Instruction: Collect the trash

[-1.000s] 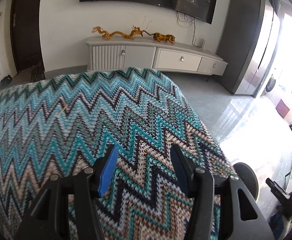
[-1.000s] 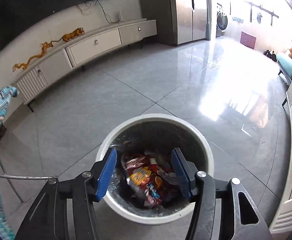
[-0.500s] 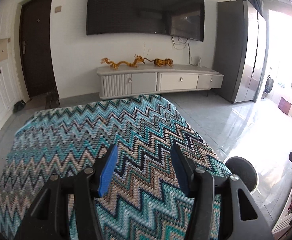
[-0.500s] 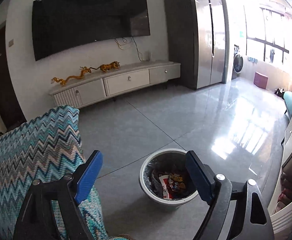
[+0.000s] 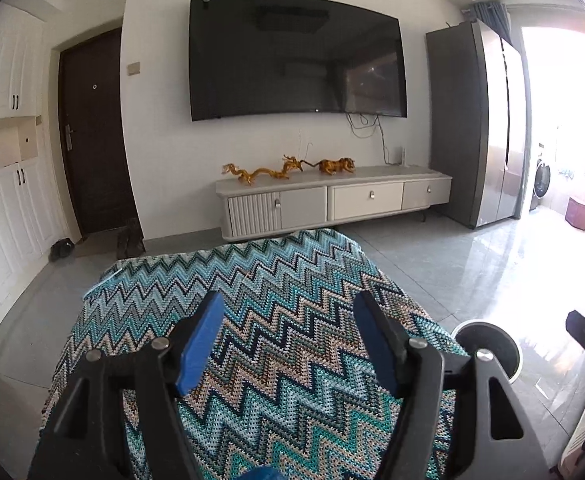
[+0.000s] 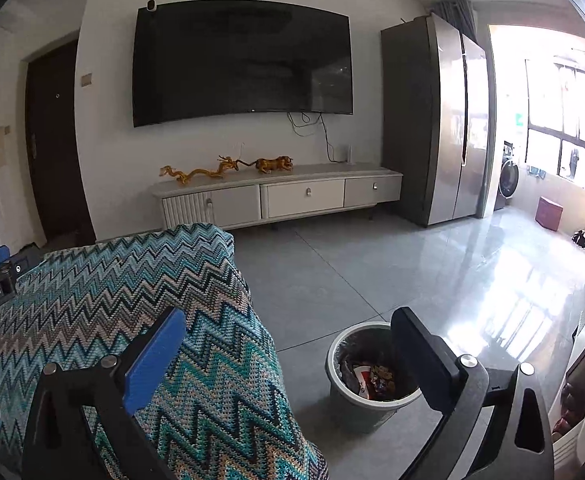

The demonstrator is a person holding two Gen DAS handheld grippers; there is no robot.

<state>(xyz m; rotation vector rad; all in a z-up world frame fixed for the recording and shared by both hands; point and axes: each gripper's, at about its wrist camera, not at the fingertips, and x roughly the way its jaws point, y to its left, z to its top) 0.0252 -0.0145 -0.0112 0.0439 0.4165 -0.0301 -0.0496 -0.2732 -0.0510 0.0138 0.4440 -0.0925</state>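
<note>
Strong daylight from the window at right, overexposed; glare on the glossy floor. Fisheye bending, dark corner vignetting.

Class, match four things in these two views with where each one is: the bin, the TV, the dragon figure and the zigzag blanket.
Things:
1. bin
2. TV
3. dragon figure
4. zigzag blanket

Places:
A. on the wall
B. on the cabinet top
C. on the floor, right of the blanket
D. draped under the tongs

Pairs: 1-C, 2-A, 3-B, 4-D
</note>
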